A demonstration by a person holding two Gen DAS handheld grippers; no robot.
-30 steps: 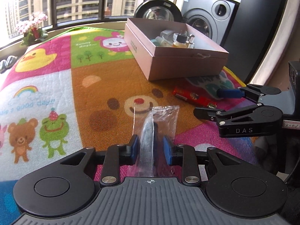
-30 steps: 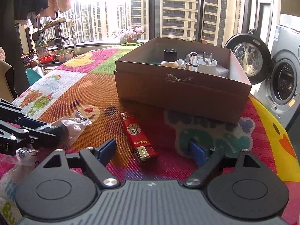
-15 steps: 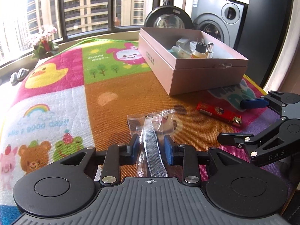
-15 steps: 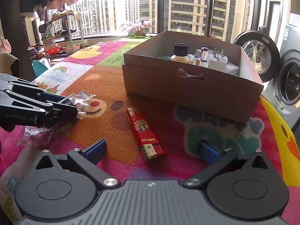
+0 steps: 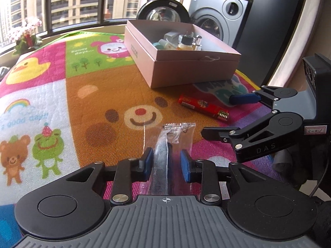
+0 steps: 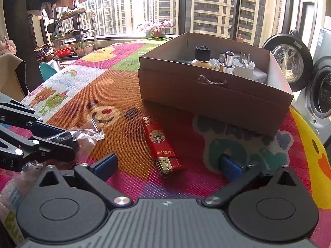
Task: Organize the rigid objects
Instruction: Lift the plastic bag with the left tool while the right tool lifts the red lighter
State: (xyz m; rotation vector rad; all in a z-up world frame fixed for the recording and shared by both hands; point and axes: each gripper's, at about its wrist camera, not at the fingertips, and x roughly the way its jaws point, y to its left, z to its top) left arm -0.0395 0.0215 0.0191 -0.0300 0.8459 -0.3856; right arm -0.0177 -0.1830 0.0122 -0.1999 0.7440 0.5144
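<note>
A clear plastic bag is gripped by the left claw over the cartoon mat. The right claw is held wide open and empty, near a red lighter lying before the open box.

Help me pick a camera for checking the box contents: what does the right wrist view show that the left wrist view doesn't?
Only the right wrist view: a white plug standing in the box, and a shelf rack by the window.
Only the left wrist view: the printed side of the box, and a frog picture on the mat.
Both: the red lighter, the plastic bag in the left gripper, and the flowers.
</note>
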